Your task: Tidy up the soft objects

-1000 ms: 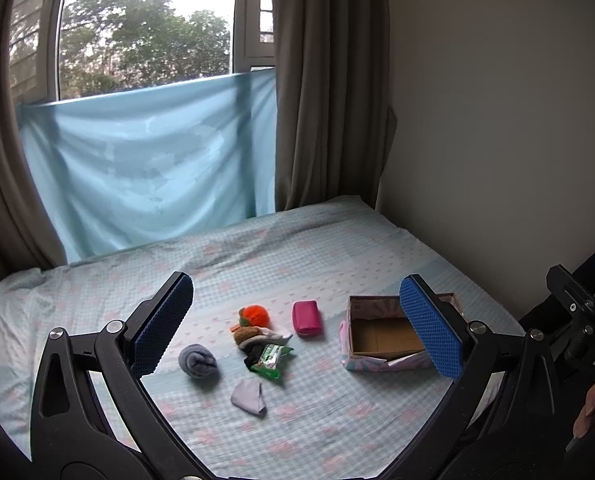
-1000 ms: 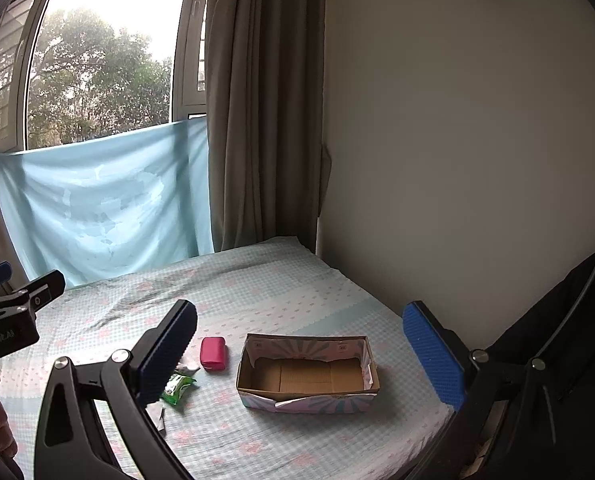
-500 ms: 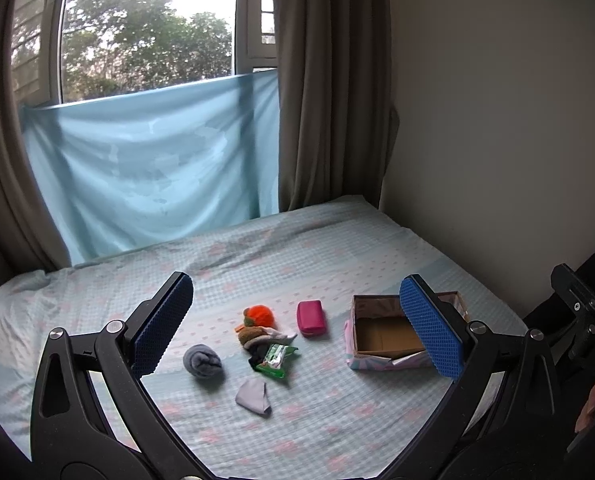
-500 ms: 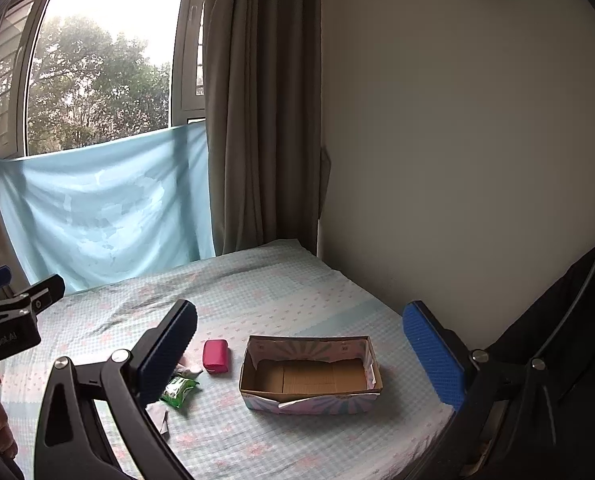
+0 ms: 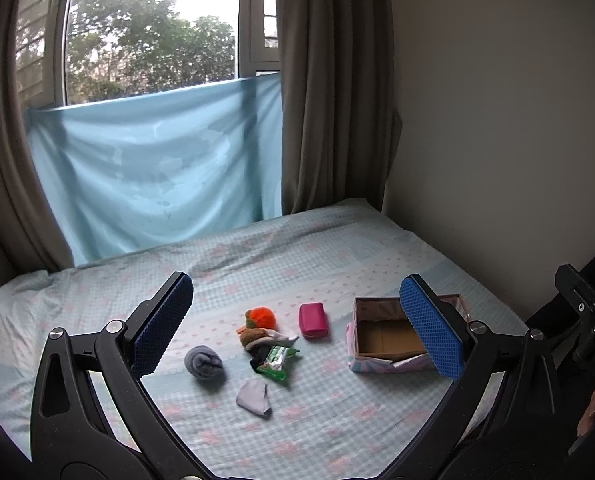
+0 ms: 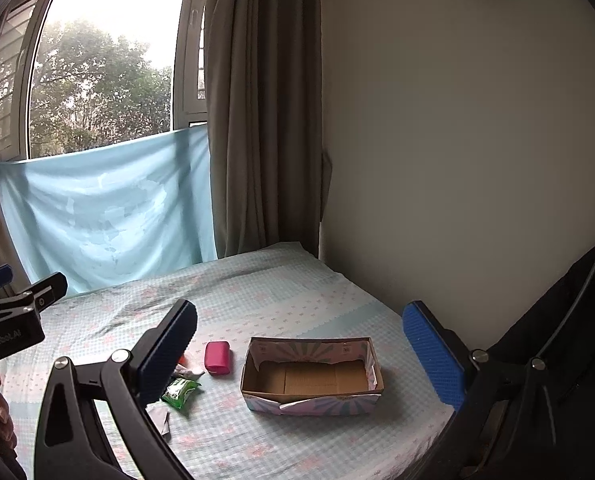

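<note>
Fingers [image 5: 165, 322] of both grippers spread wide and empty above the bed [image 5: 337, 248].

Since a second ago both views have only drifted slightly, and nothing on the bed has moved, so sorting seems not yet begun. Between the left gripper [image 5: 297, 324] fingers lie a rolled grey sock [image 5: 203, 362], a folded grey cloth [image 5: 254, 398], a green packet [image 5: 275, 360], an orange pompom [image 5: 262, 317] and a pink pouch [image 5: 312, 319]. The open cardboard box [image 6: 311, 376] sits right of them, empty, its long axis running left-right before the right gripper [image 6: 313, 354].
</note>
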Tool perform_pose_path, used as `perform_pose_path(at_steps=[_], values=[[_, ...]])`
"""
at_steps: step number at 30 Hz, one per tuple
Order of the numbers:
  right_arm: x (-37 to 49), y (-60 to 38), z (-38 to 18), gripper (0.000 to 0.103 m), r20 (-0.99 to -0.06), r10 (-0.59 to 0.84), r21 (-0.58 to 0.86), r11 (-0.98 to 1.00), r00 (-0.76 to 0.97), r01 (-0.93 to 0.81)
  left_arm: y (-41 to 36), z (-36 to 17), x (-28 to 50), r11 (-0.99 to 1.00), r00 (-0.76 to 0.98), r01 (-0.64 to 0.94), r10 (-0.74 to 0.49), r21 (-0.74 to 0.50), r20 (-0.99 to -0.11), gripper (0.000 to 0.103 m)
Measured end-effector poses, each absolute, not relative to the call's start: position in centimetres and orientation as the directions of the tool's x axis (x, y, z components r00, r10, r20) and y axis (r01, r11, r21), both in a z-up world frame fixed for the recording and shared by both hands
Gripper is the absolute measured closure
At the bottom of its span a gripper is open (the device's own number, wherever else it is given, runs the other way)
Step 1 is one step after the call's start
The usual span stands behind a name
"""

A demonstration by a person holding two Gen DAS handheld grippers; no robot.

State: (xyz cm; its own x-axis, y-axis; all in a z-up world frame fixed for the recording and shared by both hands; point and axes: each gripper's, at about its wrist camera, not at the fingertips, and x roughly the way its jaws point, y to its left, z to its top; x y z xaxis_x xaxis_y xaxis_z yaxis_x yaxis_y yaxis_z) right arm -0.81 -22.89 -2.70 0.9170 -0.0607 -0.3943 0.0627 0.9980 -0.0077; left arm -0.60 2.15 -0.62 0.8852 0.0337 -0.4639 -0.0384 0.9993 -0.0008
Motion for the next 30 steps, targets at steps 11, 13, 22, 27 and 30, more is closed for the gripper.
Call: perform_pose_path(at_steps=[11, 13, 22, 27, 30], values=[[-1.1, -23.3, -2.5, 0.000, -0.394, -0.070, -0.006, 0.997, 0.916, 0.074, 1.7, -0.8, -0.6, 1.000, 0.876, -0.004, -0.005, -0.017, -0.483, 0.000], [-1.2, -23.2, -2.4, 0.000, -0.393, -0.069, -0.008, 0.997, 0.917, 0.072, 1.7, -0.8, -0.5, 1.000, 0.875, -0.005, -0.006, -0.022, -0.484, 0.000], [-0.9, -23.4, -2.0, 0.000, -0.390, -0.060, -0.014, 0.998, 0.919, 0.059, 1.5, -0.8, -0.2, 0.999, 0.870, -0.015, -0.005, -0.036, -0.494, 0.000], [-0.1, -23.6, -1.5, 0.000, -0.413, -0.037, -0.020, 0.999, 0.910, 0.032, 1.8, -0.6, 0.4, 0.998, 0.859, -0.046, 0.012, -0.053, -0.512, 0.000], [0.6, -23.5, -1.6, 0.000, -0.419, -0.019, -0.041, 0.999, 0.908, 0.002, 2.4, -0.9, 0.3, 0.994, 0.862, -0.093, 0.051, -0.059, -0.505, 0.000]])
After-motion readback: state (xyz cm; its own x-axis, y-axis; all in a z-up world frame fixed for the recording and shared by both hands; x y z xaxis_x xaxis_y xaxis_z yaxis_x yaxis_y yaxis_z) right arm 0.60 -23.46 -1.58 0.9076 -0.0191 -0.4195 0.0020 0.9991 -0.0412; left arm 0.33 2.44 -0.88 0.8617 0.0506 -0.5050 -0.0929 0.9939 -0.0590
